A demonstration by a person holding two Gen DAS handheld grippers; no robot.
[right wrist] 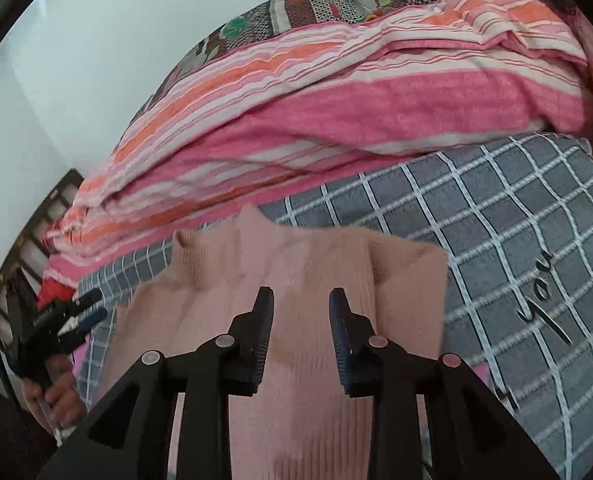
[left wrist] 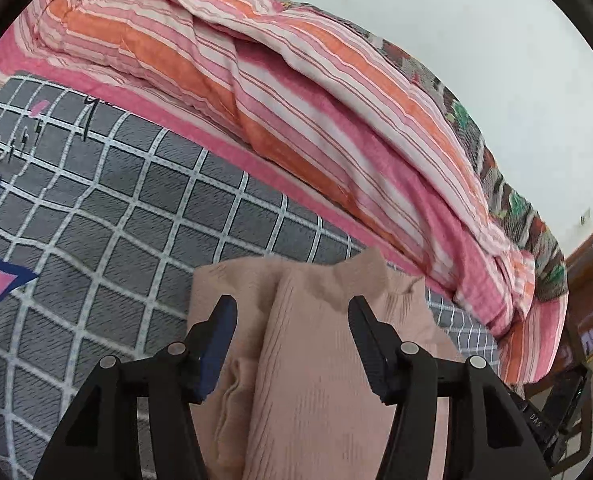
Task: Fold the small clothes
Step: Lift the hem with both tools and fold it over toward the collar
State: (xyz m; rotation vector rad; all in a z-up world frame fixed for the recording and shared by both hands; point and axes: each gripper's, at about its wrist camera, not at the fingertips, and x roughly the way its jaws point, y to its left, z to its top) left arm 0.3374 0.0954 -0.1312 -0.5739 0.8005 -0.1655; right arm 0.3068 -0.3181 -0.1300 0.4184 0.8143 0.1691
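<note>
A pale pink ribbed sweater (left wrist: 320,360) lies partly folded on the grey checked blanket (left wrist: 136,220), its high collar (right wrist: 252,220) pointing away from me. My left gripper (left wrist: 292,304) hangs just over it, open; a raised fold of the knit sits between the fingers and the pads do not press on it. In the right wrist view the same sweater (right wrist: 224,304) spreads under my right gripper (right wrist: 301,294), which is open by a narrower gap with only flat knit below. The left gripper (right wrist: 62,322) and the hand (right wrist: 54,396) holding it show at that view's left edge.
A bunched pink, orange and white striped quilt (left wrist: 296,100) runs along the far side of the blanket, with a dark floral cover (right wrist: 316,4) behind it against a white wall. Wooden furniture (left wrist: 592,248) stands past the bed's end.
</note>
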